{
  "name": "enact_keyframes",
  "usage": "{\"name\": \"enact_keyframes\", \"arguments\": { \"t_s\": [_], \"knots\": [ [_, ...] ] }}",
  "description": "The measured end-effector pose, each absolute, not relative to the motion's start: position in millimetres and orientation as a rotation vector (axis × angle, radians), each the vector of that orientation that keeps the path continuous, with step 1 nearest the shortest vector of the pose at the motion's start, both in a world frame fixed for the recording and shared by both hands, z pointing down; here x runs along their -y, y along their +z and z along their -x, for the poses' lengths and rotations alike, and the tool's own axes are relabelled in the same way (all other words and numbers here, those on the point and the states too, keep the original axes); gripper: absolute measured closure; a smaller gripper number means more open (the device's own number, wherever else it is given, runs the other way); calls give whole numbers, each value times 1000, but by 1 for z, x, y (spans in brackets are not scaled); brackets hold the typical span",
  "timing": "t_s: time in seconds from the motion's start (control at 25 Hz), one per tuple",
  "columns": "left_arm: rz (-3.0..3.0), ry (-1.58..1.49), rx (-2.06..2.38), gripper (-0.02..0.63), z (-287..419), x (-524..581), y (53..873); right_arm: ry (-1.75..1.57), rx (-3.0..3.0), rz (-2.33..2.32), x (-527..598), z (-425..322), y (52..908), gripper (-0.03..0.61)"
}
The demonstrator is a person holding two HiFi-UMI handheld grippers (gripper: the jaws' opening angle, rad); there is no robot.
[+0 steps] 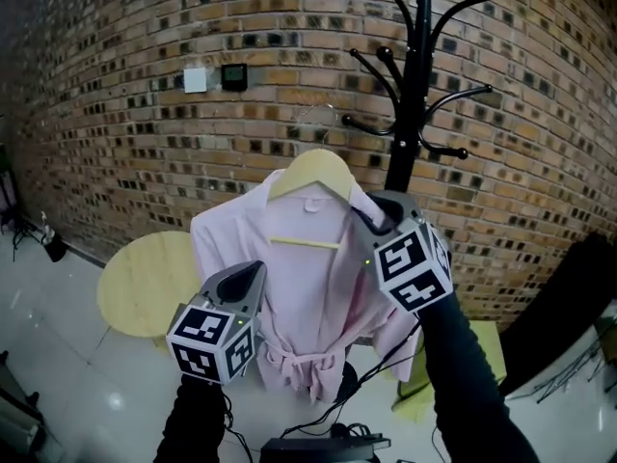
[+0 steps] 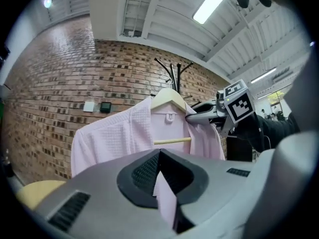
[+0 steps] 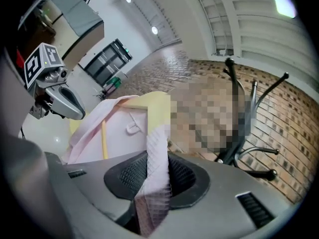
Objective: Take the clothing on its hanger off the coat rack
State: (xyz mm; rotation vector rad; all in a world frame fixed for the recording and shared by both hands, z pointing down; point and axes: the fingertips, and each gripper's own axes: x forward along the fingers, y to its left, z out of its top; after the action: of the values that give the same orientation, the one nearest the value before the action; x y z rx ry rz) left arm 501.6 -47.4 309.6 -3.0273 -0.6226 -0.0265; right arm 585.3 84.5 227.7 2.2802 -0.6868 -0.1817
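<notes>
Clamping the robe [image 1: 308, 297] in both, my left gripper [image 1: 256, 272] sits at seven o'clock from the hanger [image 1: 313, 168], right gripper [image 1: 366, 217] at four, rack [image 1: 416, 95] at two.

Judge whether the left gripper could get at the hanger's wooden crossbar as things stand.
Probably not yet: the left gripper is shut on the robe and would have to let go first. The crossbar itself shows bare in the open neckline.

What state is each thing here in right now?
Pink robe: on its hanger, belt tied.
Wooden hanger: upright, carrying the robe.
Left hand-held gripper: shut on robe cloth.
Right hand-held gripper: shut on robe cloth.
Coat rack: upright, visible hooks bare.
</notes>
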Motion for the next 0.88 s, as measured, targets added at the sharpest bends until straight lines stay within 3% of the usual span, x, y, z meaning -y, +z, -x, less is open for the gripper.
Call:
{"name": "enact_keyframes", "arguments": {
  "t_s": [0.32,0.88],
  "knots": [
    [3116,-48,-70,601,-430,182,307,-403,1134,-2131,78,-562,215,479],
    [2943,-105,-1003,601,-266,249,293,-627,1745,-1799,243,-453,212,479]
  ]
}}
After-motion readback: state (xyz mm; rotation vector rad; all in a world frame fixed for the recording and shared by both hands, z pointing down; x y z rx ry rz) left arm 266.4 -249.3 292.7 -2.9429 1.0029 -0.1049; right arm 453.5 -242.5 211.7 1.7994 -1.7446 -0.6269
